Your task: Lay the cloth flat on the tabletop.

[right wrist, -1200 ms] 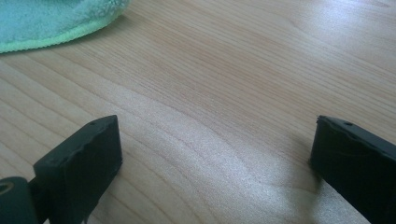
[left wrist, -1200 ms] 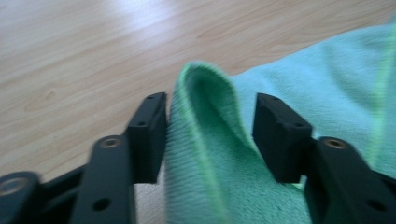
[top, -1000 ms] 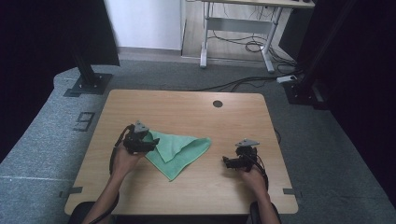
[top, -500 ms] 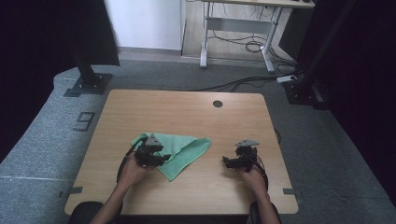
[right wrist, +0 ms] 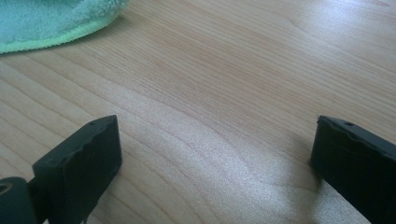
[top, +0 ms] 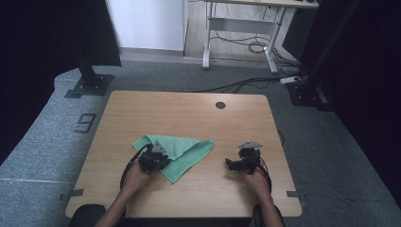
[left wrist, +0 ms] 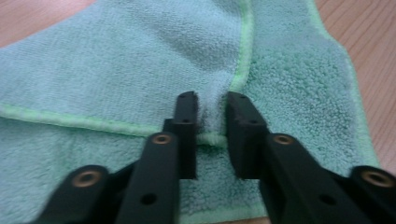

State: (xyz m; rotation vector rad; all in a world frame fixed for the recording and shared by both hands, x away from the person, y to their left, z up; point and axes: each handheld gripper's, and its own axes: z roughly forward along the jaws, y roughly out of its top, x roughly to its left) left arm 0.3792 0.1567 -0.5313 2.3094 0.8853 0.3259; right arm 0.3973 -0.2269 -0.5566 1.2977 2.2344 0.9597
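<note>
— While the left gripper sits low on the near-left part of the green microfibre cloth, what's the close-up giving us?

— Left gripper view: the black jaws have just been closing, and they're pinching a raised fold of the cloth right at its bright green hemmed edge. Pile is bunched up between the pads. How many layers are caught, I can't tell.

— And from above?

— From the high view the gripper body and hand cover the pinch itself. The cloth lies folded, roughly triangular, on the wooden table, left of centre and towards the near edge. Its near-left corner is hidden beneath the gripper.

— Right side?

— The right gripper rests on bare wood, well apart from the cloth, near the right edge. In the right gripper view its jaws stand wide with nothing but table between them, and only a corner of the cloth peeks in at top left, cut off by the frame.
</note>
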